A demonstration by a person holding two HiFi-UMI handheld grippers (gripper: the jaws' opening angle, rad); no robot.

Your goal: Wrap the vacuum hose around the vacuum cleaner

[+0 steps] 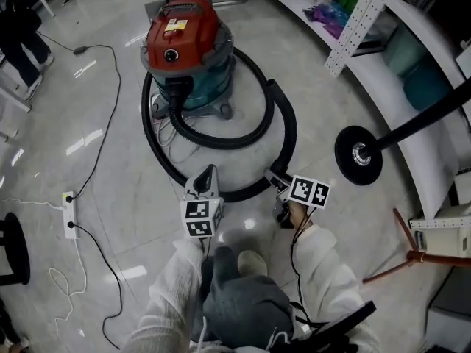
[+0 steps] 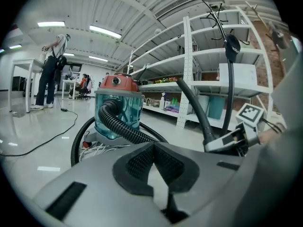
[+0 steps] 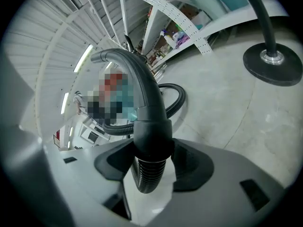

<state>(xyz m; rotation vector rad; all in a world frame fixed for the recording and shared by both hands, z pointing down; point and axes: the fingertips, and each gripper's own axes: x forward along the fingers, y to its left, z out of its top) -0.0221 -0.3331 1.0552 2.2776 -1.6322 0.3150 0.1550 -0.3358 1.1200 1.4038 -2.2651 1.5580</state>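
Note:
The vacuum cleaner (image 1: 184,43), red lid over a teal drum, stands on the floor ahead of me; it also shows in the left gripper view (image 2: 118,110). Its black ribbed hose (image 1: 283,123) leaves the drum front and loops round the right side toward me. My right gripper (image 1: 278,184) is shut on the hose's smooth curved end piece (image 3: 149,122), with the ribbed part hanging below the jaws (image 3: 151,157). My left gripper (image 1: 208,173) hovers just left of it, above the hose loop, its pads (image 2: 142,162) meeting at the tips with nothing between them.
A power strip (image 1: 70,213) with black and white cables lies at the left. A black round stand base (image 1: 358,155) with a pole sits at the right, before white shelving (image 1: 368,13). A loose white cord (image 1: 163,127) lies by the drum. A person (image 1: 18,28) stands far left.

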